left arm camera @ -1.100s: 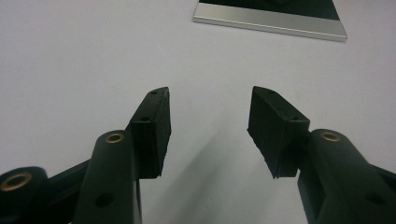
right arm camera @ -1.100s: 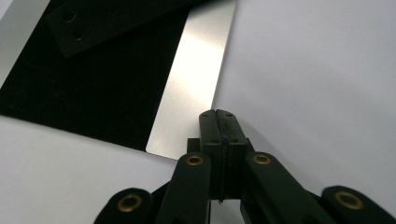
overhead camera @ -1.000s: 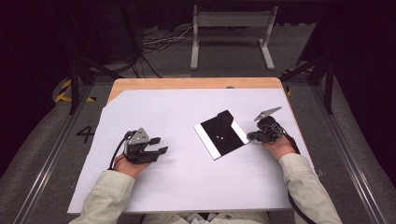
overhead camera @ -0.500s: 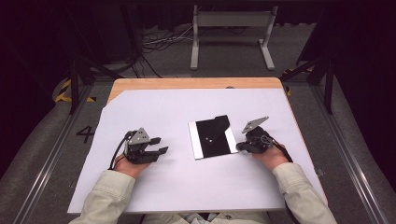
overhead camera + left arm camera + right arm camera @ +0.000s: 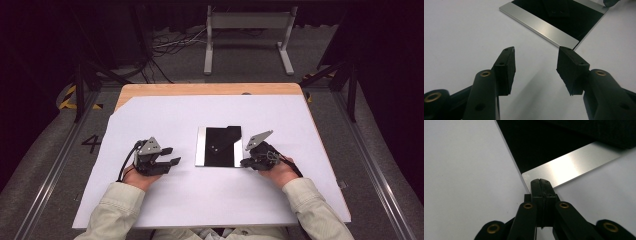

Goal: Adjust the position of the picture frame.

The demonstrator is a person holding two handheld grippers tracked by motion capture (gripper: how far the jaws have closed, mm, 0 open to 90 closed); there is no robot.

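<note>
A flat rectangular plate (image 5: 220, 146), black on top with a bright silver strip along its left side, lies square on the white table sheet (image 5: 165, 115) near the middle. My right gripper (image 5: 243, 162) is shut, and its closed tips touch the plate's near right corner. In the right gripper view the shut jaws (image 5: 540, 182) meet the silver corner of the plate (image 5: 574, 162), with nothing between the pads. My left gripper (image 5: 173, 155) rests on the sheet left of the plate, open and holding nothing. In the left gripper view the open gripper (image 5: 536, 51) points at the plate (image 5: 564, 17).
The white sheet covers most of the wooden tabletop (image 5: 210, 89), whose far edge shows. Beyond it stand a grey metal frame (image 5: 247, 30) and loose cables (image 5: 170, 47) on the floor. Dark rails run down both sides of the table.
My right gripper moved left and toward the person, staying shut. The plate went with it, sliding left and turning from tilted to square with the table. The left gripper stayed put.
</note>
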